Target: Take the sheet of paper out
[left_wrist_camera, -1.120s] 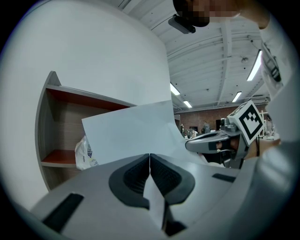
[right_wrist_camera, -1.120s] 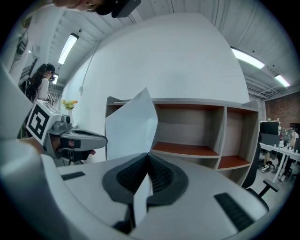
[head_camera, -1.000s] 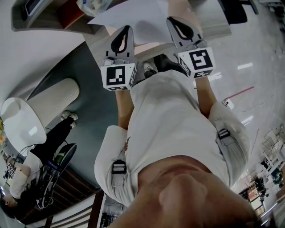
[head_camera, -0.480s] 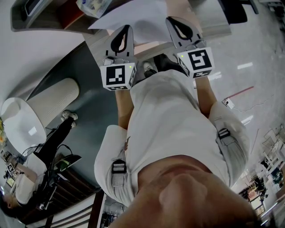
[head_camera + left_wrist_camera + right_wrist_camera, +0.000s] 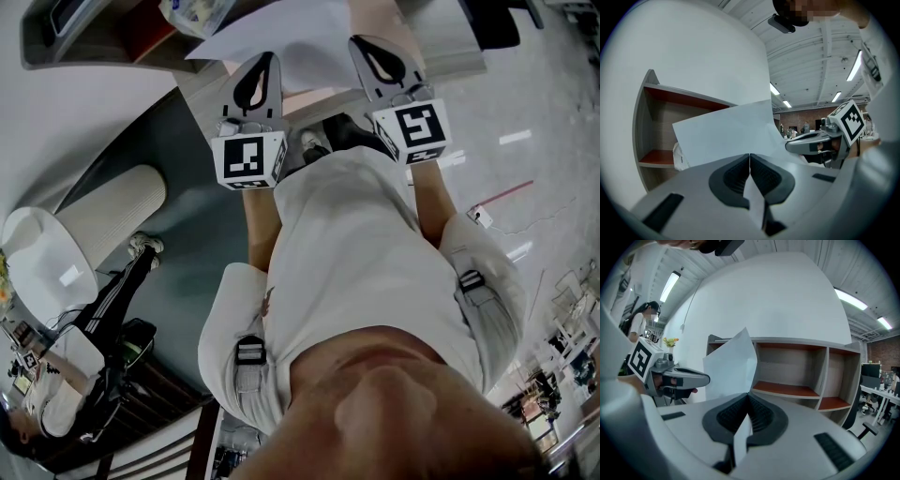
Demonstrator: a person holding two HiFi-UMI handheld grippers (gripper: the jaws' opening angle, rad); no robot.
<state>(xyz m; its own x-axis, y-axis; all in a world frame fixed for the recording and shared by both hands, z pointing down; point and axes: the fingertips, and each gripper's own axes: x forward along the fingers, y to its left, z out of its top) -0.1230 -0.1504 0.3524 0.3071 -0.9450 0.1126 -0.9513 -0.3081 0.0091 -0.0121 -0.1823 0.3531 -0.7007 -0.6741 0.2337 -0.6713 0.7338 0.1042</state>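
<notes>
So, starting closest in: the person's white shirt (image 5: 356, 272) fills the middle of the head view, with both forearms stretched out ahead and a marker cube on each gripper just past the wrists.

The left gripper (image 5: 750, 164) has its jaws pressed right together. The dark ribbed pads (image 5: 733, 176) meet in one thin line, and they're pinching the near edge of the sheet of paper (image 5: 724, 133). A little sliver of white pokes back through between them.

The right gripper (image 5: 749, 403) is the same deal: jaws clamped shut on that sheet, with a strip of paper sticking out behind the pads. The two grippers sit side by side, a bit apart, each gripping its own spot along the same edge.

From there the paper rises away from the jaws, held up in the air and slightly bowed. It isn't lying on anything I can see.

Just beyond it is an open shelf unit (image 5: 801, 380) with grey sides and reddish-brown boards. I honestly can't tell if the far edge of the sheet touches it. A whitish bag (image 5: 678, 154) sits in one of its lower compartments.

Way further off, a fat white pillar (image 5: 108, 216) stands on the dark floor, and another person (image 5: 89, 328) is next to it.
</notes>
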